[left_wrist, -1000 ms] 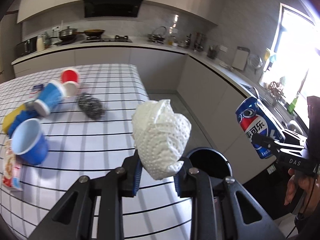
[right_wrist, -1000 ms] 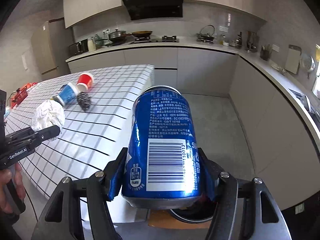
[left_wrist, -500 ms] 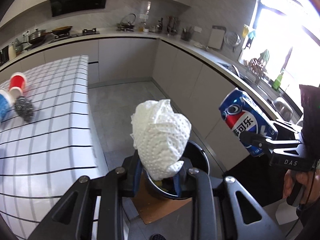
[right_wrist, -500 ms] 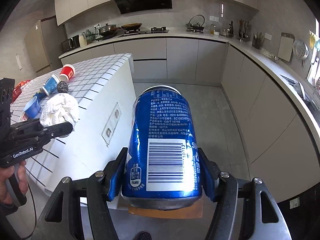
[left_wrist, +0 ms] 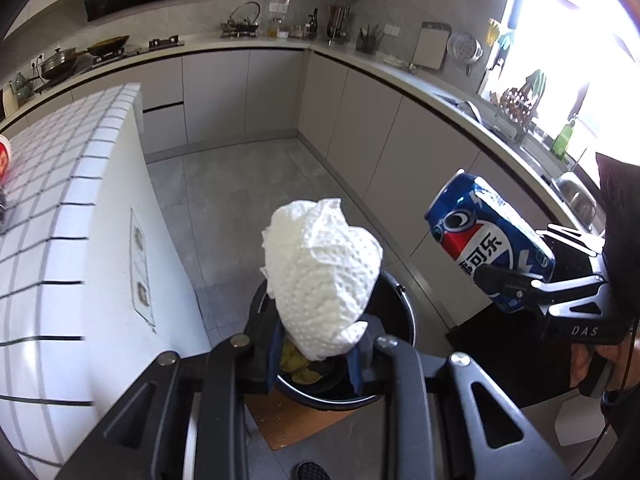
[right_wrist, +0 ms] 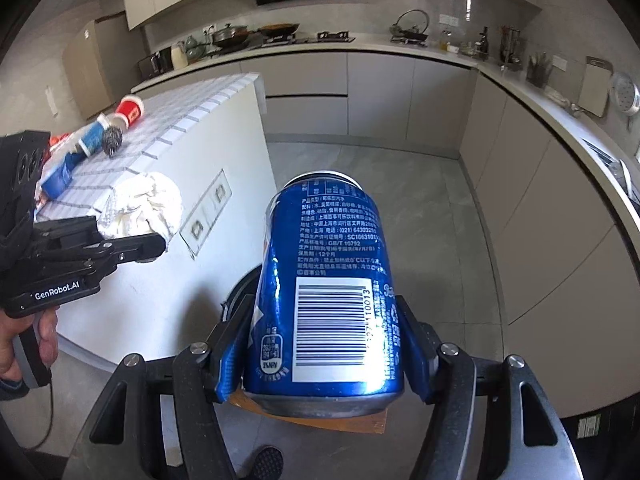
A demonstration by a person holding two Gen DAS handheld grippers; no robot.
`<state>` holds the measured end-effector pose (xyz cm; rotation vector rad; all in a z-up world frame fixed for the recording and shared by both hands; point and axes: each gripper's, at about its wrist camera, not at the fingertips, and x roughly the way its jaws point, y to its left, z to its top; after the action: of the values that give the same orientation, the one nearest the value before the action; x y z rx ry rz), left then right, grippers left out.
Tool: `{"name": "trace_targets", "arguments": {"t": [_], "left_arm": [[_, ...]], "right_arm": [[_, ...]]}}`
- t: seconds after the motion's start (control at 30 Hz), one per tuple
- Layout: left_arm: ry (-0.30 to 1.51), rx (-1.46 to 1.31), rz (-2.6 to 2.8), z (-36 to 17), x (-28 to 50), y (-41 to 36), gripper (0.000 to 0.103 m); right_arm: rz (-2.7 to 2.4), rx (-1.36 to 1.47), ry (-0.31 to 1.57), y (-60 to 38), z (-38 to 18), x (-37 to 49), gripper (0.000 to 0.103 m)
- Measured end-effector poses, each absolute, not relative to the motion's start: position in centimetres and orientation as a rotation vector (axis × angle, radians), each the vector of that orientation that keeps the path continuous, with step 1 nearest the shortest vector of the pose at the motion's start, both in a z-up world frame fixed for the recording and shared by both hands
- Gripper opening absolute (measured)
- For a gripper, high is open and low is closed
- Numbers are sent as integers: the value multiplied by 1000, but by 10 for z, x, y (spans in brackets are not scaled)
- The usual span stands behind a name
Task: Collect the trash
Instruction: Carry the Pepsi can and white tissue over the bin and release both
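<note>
My left gripper (left_wrist: 316, 364) is shut on a crumpled white paper towel (left_wrist: 320, 276) and holds it right above a black trash bin (left_wrist: 394, 308) on the floor; yellow scraps (left_wrist: 298, 364) lie inside the bin. My right gripper (right_wrist: 324, 348) is shut on a blue Pepsi can (right_wrist: 328, 296), held above the same bin, whose rim (right_wrist: 238, 292) peeks out left of the can. The can (left_wrist: 488, 244) shows to the right of the towel in the left wrist view. The towel (right_wrist: 144, 208) and left gripper (right_wrist: 156, 246) show at left in the right wrist view.
A white tiled island (right_wrist: 192, 128) stands left of the bin with a red cup (right_wrist: 130, 110), blue cups (right_wrist: 90, 140) and a steel scourer (right_wrist: 112, 142) on top. A brown board (left_wrist: 288, 416) lies under the bin. Kitchen cabinets (left_wrist: 400, 152) run along the back and right.
Both grippers have moved off the island and down toward the bin, still holding the towel and the can. The bin's inside now shows below the towel.
</note>
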<state>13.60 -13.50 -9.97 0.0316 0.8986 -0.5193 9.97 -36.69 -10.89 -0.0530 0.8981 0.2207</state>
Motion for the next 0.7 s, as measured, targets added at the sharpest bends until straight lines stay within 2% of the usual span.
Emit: {"name": "trace_targets", "arguments": {"t": [0.33,0.4,0.43,0.47,0.53,0.7], "left_arm": [[1018,30,-500,-166,150,-159,28],[1035,31,-489,-182,152,-165,38],[1039,43,-446,-195,153,-166,69],[1063,62,-387,-204,155,-165,96],[1083,67,-329,-214,154,-160,97],[1107,83,-251,-221,146,-148,98]], "right_arm": [[372,-161,1028,-363,-188,132,67],[403,-173,1031,-362,-198,139,67],[429,-189,1013,-360,-205,143,82],[424,-222,989,-361,-217,147,103],[376,-252,1093,-368,-247,163,103],[329,-209,1071,-387,-274,168,103]]}}
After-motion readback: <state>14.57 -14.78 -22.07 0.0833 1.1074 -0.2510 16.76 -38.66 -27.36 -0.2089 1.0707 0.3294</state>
